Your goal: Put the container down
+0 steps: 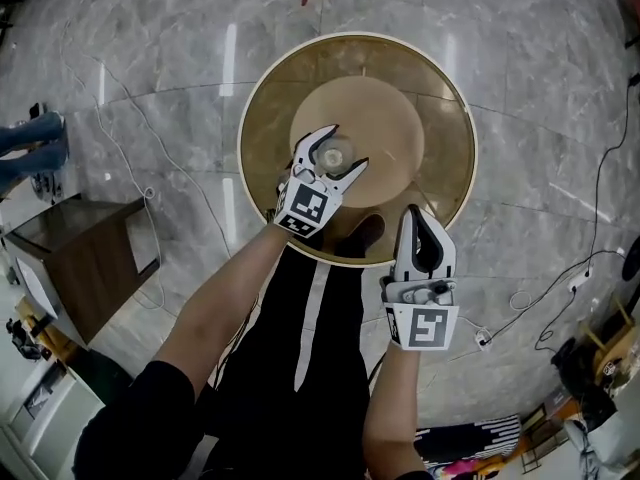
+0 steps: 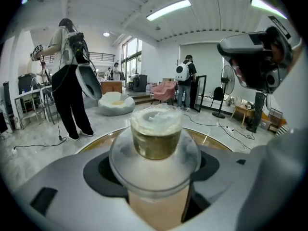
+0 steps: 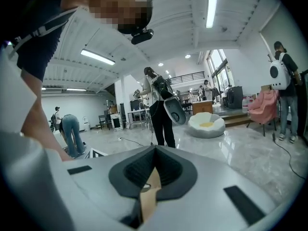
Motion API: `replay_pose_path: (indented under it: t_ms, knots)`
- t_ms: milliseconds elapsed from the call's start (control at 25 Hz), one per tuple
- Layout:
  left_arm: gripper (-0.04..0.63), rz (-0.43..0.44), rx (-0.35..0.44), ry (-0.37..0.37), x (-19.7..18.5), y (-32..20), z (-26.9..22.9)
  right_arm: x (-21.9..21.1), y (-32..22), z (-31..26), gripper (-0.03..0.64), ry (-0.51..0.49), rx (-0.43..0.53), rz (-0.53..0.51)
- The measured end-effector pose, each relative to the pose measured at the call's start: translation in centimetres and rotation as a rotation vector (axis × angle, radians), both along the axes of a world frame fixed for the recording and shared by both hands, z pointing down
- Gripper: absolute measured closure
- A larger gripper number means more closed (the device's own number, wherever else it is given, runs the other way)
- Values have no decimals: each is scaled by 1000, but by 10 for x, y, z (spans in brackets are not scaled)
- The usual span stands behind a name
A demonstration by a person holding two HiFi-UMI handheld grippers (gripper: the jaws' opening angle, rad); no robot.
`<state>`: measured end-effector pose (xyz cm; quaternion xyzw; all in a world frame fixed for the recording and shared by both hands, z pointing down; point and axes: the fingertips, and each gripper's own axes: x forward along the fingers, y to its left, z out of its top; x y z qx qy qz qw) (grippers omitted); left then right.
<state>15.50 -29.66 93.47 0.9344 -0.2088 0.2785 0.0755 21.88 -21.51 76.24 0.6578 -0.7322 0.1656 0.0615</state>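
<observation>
Container point(image 2: 156, 138) gripped in left claw point(image 1: 343, 148) over round table point(image 1: 262, 118), right claw point(image 1: 415, 216) closed

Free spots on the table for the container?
Round gold table is bare: its inner disc right of and beyond the left tongs holding the clear lidded container, plus the outer ring. Crowded only at the near rim, by the right tongs.

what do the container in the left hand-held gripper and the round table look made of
The container looks like clear, slightly cloudy plastic or glass, since the table's gold shows through it. The round table has a glossy golden-brown top, perhaps lacquer or tinted glass, judging by its reflections.
</observation>
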Motion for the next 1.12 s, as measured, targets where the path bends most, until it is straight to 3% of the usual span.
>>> replay_pose_path:
  t_ms: [360, 640, 1120]
  knots:
    - [238, 46, -19, -7, 23, 6, 64, -3, 27, 45, 591, -20, -28, 28]
    - [238, 101, -14, -57, 33, 16, 91, -2, 33, 53, 591, -39, -28, 43]
    - [238, 115, 34, -53, 38, 15, 98, 0, 34, 62, 591, -60, -32, 50]
